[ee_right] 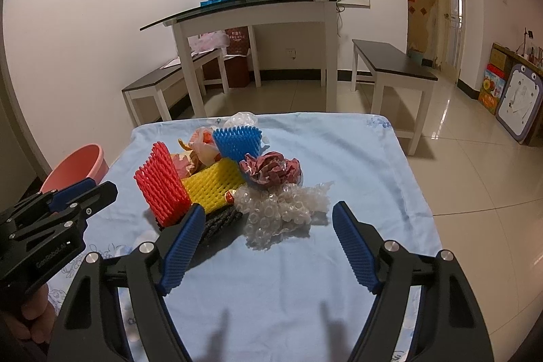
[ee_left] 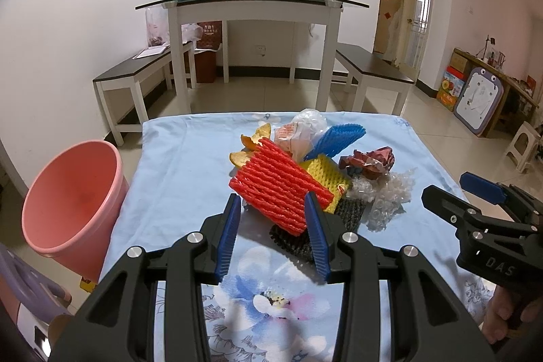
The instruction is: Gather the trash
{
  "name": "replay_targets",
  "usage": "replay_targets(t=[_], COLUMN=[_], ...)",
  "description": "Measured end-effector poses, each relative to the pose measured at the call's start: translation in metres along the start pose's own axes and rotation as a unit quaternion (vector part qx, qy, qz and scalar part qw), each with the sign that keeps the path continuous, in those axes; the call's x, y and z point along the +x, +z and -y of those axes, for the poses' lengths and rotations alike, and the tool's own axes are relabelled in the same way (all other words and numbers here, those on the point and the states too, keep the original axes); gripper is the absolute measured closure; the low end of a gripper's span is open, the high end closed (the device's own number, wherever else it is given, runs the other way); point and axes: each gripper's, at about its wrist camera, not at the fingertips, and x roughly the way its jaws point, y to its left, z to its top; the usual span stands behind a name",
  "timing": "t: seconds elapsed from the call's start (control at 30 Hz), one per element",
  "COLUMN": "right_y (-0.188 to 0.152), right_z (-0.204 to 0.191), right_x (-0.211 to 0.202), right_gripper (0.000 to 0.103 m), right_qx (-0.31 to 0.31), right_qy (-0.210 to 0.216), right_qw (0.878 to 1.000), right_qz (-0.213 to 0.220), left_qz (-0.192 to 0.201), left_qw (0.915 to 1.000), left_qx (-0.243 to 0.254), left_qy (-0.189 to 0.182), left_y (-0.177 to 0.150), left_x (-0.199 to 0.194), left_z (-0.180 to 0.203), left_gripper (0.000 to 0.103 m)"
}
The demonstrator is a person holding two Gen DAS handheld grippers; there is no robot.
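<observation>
A pile of trash lies on the blue cloth table (ee_left: 190,158): a red foam net (ee_left: 278,189), a yellow net (ee_left: 327,178), a blue net (ee_left: 334,138), a black net (ee_left: 295,240), orange peel (ee_left: 251,145), crumpled red paper (ee_left: 368,162) and bubble wrap (ee_left: 387,195). My left gripper (ee_left: 273,212) is open, its fingers on either side of the red net's near end, not closed on it. My right gripper (ee_right: 269,219) is wide open just before the bubble wrap (ee_right: 285,209). A pink bin (ee_left: 71,199) stands left of the table.
A white glass-topped table (ee_left: 251,5) with two benches (ee_left: 373,67) stands behind on the tiled floor. Boxes and a drawing board (ee_left: 478,100) lean at the right wall. A white stool (ee_left: 522,148) is to the right.
</observation>
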Motion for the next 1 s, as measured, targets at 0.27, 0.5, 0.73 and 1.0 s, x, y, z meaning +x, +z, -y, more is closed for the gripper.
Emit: replay_targets(t=[0.27,0.5,0.73,1.0], right_y=[0.000,0.000,-0.006,-0.006], right_z=[0.000,0.001,0.004,0.007], right_x=[0.001,0.000,0.004,0.007], right_gripper=[0.028,0.028,0.028,0.030], right_qx=[0.000,0.002,0.011,0.014], right_qy=[0.000,0.000,0.000,-0.003], right_qw=[1.000,1.000,1.000,1.000], right_qz=[0.000,0.001,-0.001,-0.006], left_qz=[-0.002,-0.003,-0.006,-0.023], left_qw=[1.0000,1.0000,1.0000,0.9991], left_qx=[-0.004,-0.004,-0.003,-0.005], left_qy=[0.000,0.000,0.001,-0.035], left_y=[-0.001,-0.001,-0.005,-0.011], left_x=[0.000,0.001,0.003,0.010], left_z=[-0.002,-0.004,-0.001,-0.001], left_gripper=[0.063,0.063,0.063,0.063])
